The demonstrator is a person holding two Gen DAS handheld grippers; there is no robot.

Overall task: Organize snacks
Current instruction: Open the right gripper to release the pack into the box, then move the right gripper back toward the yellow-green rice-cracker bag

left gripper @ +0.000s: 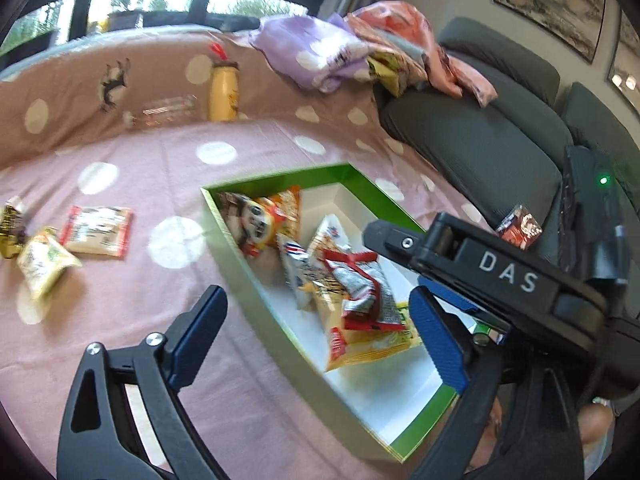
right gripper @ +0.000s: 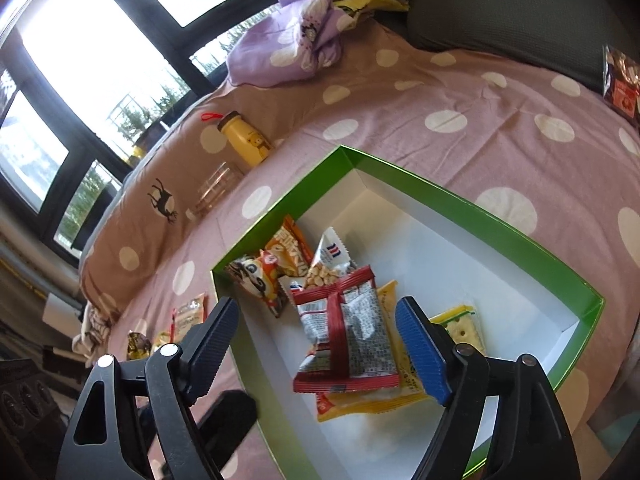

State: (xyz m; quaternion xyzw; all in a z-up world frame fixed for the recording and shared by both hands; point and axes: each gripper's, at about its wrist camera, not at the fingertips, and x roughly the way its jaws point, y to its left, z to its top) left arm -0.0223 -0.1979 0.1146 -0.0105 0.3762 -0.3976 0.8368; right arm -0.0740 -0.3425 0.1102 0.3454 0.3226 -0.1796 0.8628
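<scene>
Snacks mostly boxed. Green box [right gripper: 472, 200] sits on the polka-dot bed cover [right gripper: 440, 92], white inside, left half filled: panda packet [right gripper: 256, 276] and orange packet [right gripper: 290, 246] in the far corner, a peanut packet [right gripper: 326, 264], then a red-and-silver packet [right gripper: 348, 340] lying on top of a yellow packet [right gripper: 372, 400]. A cracker packet [right gripper: 460, 326] lies flat beside them.

Both grippers hang over the box, empty. Left gripper [left gripper: 316, 336] has jaws wide apart, nothing between the pads; the pile is below them, not touched. Right gripper [right gripper: 316, 344] also has jaws apart, straddling the red-and-silver packet in view but clear of it. Looks like the drop-off step is done.

Remaining loose: red-edged packet [left gripper: 98, 230], pale yellow packet [left gripper: 42, 266] and a gold-wrapped one [left gripper: 10, 226] out on the cover to the left of the box, well apart from it. One dark red packet [left gripper: 520, 226] sits on the grey sofa cushion [left gripper: 472, 148] to the right.

Next, I'd judge: swing the left gripper over to the left cluster, come down on the red-edged packet, pinch across its flat body. Thin film packets on soft fabric, so watch for snagging the cover. Right gripper takes the sofa one.
</scene>
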